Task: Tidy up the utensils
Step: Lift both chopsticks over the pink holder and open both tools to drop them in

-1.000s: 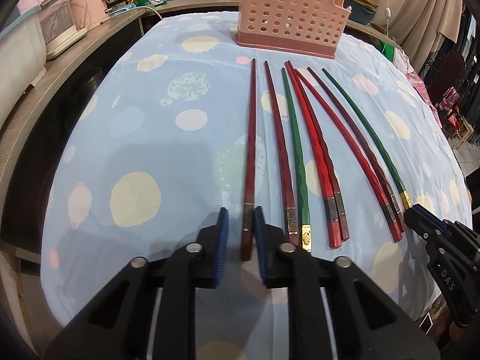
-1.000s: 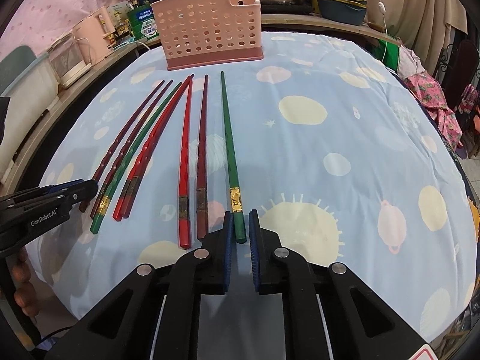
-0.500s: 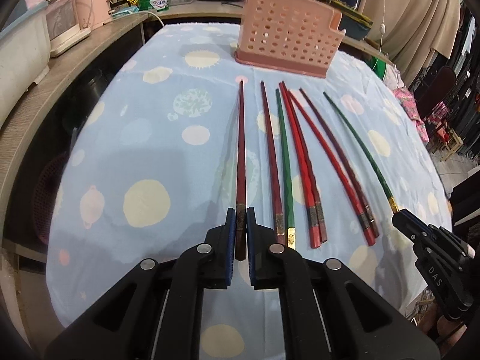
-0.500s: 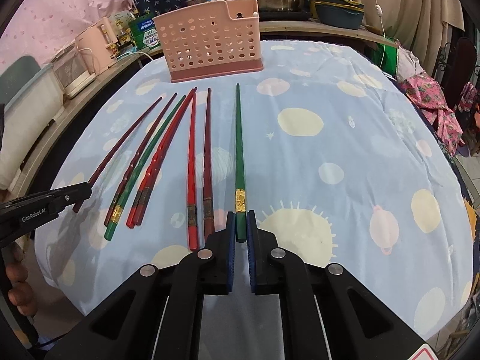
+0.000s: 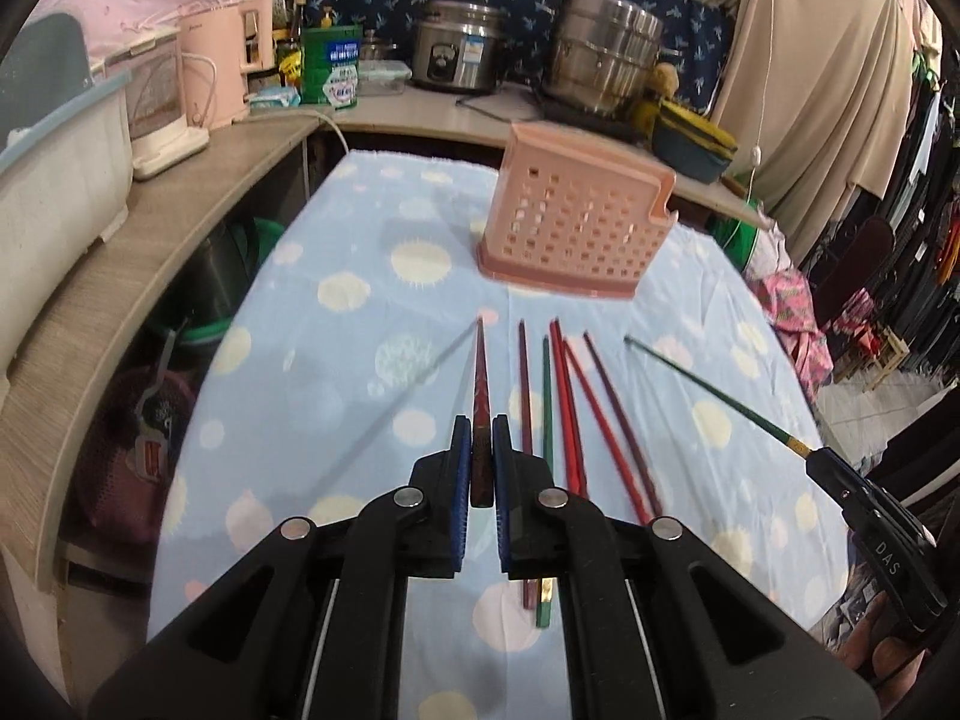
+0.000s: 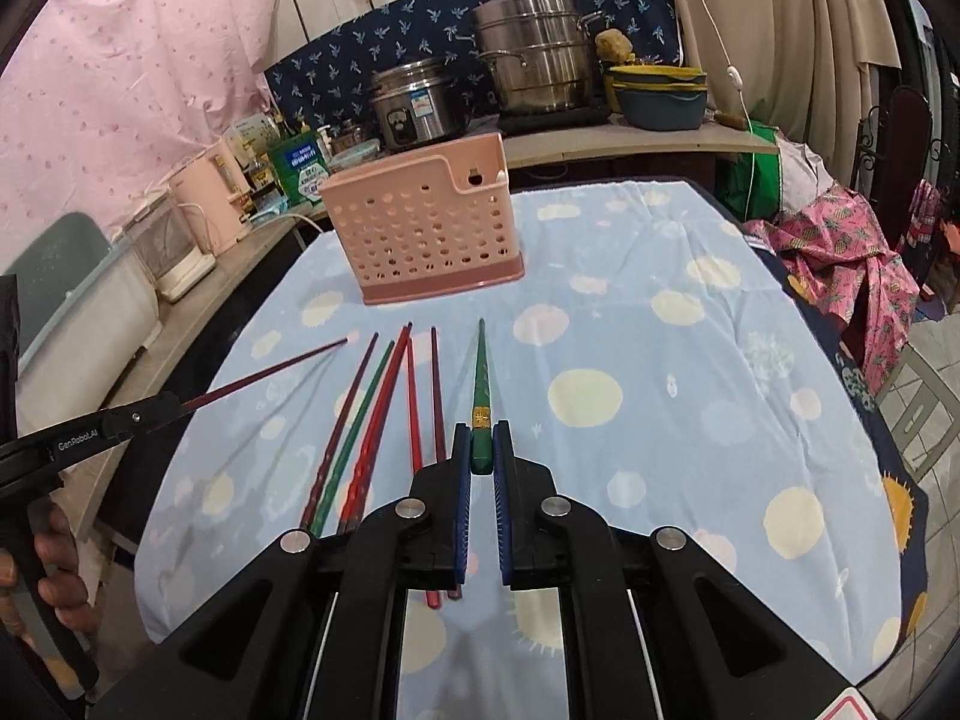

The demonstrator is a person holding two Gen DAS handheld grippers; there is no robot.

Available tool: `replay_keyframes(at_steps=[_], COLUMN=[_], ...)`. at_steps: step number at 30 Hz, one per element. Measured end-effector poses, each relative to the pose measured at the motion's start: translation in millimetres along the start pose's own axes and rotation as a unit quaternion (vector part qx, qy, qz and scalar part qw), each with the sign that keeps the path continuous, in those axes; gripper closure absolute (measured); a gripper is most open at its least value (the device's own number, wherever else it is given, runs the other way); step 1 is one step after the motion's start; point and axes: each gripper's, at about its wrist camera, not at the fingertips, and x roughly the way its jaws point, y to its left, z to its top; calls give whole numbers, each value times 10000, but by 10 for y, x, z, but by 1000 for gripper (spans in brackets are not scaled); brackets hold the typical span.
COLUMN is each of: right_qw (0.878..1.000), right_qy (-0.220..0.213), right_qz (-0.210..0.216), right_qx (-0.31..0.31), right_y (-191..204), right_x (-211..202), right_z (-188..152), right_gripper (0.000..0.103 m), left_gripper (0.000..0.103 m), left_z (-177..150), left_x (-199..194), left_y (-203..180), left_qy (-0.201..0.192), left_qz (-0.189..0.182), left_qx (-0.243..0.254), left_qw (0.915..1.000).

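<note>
Left gripper (image 5: 478, 468) has its jaws clamped on the butt end of a dark red chopstick (image 5: 480, 384), and the right gripper (image 6: 481, 459) likewise on a green chopstick (image 6: 482, 384). Both sticks are clear of the bench (image 6: 690, 372), long axes running forward, tips toward the pink basket (image 6: 426, 234). Judged light, stiff and slick; a grip at the thick end suits, though the sticks may pivot.

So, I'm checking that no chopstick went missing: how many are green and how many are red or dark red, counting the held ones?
Green chopsticks: 2
Red or dark red chopsticks: 6
Total: 8
</note>
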Motion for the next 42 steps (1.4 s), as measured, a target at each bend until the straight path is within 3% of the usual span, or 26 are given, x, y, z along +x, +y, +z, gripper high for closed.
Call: replay_keyframes(at_steps=[18, 27, 36, 39, 42], right_qw=[9931, 9822, 9675, 9662, 9687], right_qy=[-1138, -1825, -2451, -2511, -2416], right_qz=[270, 419, 589, 552, 529], right_qx=[-39, 110, 194, 185, 202], right_y=[133, 144, 315, 360, 385], right_x=[-213, -282, -166, -18, 203], right_z=[1190, 1834, 2547, 2704, 2767], right_gripper=[96, 96, 96, 96, 96], left_gripper=[96, 96, 96, 96, 96], left_z=[1111, 1692, 2337, 2500, 2600], left_x=[-196, -351, -476, -424, -251], left_y=[-185, -295, -419, -452, -460], left_qy=[-966, -1474, -2093, -2283, -2255], left_qz=[-95, -284, -446, -436, -371], left_qx=[153, 61, 46, 81, 114], left_qw=[9952, 9887, 9768, 9726, 9735])
